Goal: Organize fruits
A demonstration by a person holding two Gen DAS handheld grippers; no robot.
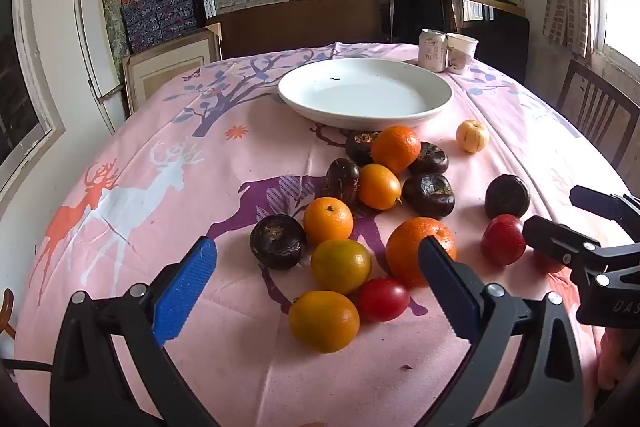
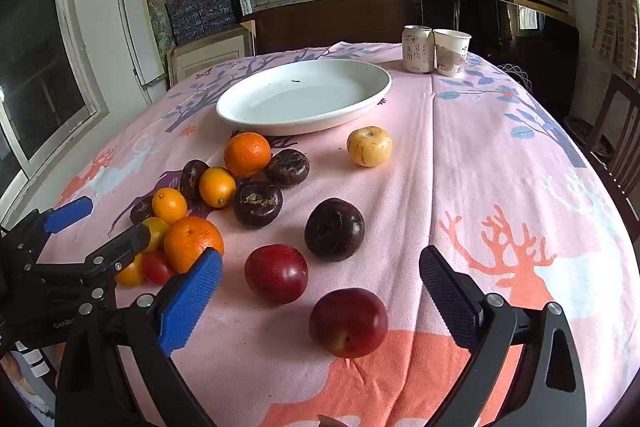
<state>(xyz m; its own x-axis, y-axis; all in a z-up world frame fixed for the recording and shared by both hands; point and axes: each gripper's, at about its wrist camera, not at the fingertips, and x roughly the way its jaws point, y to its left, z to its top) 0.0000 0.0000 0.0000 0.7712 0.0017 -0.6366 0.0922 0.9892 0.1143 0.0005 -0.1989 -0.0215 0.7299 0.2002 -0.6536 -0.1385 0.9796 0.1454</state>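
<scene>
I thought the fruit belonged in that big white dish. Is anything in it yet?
Empty of fruit. The white dish shows only a bare inside with one tiny dark speck; every fruit lies on the tablecloth in front of it.

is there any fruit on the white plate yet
No, the white plate holds no fruit, only a small dark speck; the fruits lie on the pink tablecloth in front of it.

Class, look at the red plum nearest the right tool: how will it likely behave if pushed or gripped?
The red plum is round, resting on flat cloth, so a push probably rolls it. Its glossy skin looks smooth, so it may slip between pads. It likely bruises if squeezed hard.
</scene>
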